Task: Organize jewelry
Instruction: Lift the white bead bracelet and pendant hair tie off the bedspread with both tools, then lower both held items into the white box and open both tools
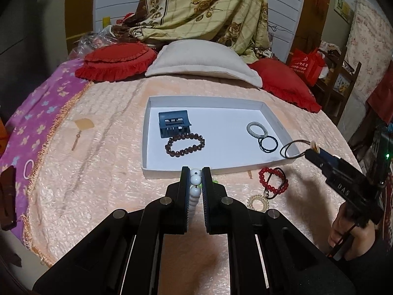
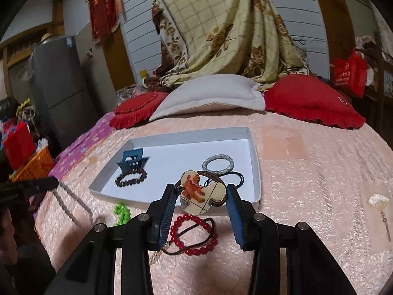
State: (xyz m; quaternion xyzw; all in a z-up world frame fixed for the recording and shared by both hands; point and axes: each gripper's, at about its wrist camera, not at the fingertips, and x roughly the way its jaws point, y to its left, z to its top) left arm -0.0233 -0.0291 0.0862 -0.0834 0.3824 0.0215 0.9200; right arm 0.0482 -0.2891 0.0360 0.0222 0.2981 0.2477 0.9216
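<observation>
The left claw (image 1: 196, 175) is clenched on a white bead strand (image 1: 195, 184), just short of the near edge of the white tray (image 1: 216, 169) on the bed (image 1: 98, 172). The right claw (image 2: 201, 194) grasps a mouse-shaped hair tie (image 2: 202, 194) over the tray's near right corner. Inside the tray lie a blue hair clip (image 1: 174, 123), a dark bead bracelet (image 1: 185, 145), a grey ring (image 1: 256, 129) and a black hair tie (image 1: 268, 143), with bare floor between them. A red bead bracelet (image 1: 273, 180) lies on the bed just before the tray's near wall.
</observation>
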